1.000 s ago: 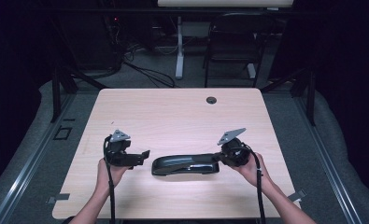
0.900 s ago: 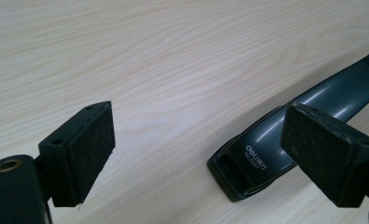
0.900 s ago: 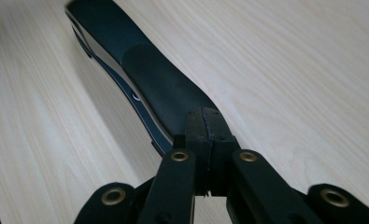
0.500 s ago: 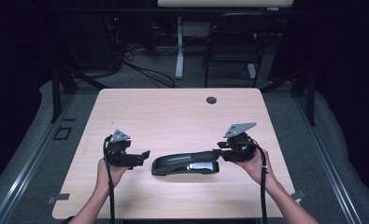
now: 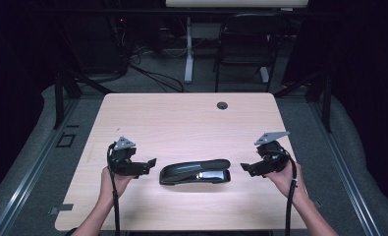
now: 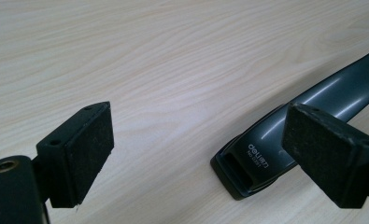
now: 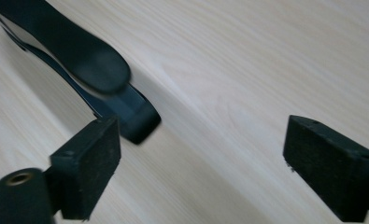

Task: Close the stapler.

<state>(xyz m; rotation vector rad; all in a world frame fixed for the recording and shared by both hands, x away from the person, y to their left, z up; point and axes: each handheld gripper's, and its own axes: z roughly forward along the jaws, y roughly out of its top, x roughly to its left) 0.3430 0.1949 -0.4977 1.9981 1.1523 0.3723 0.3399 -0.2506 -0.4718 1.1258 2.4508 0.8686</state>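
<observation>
Both grippers (image 5: 152, 162) (image 5: 244, 168) gape level, flanking the stapler (image 5: 195, 171)

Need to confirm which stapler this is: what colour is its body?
The stapler is dark grey to black and glossy, with small white lettering at one end; the left gripper view shows it best.

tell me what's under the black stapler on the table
The stapler lies flat on the bare wooden table, with both grippers off it. Nothing shows sticking out around its base. The patch of tabletop directly beneath it is covered, so that cannot be checked.

"deli" brand on the stapler (image 6: 266, 149)
</observation>
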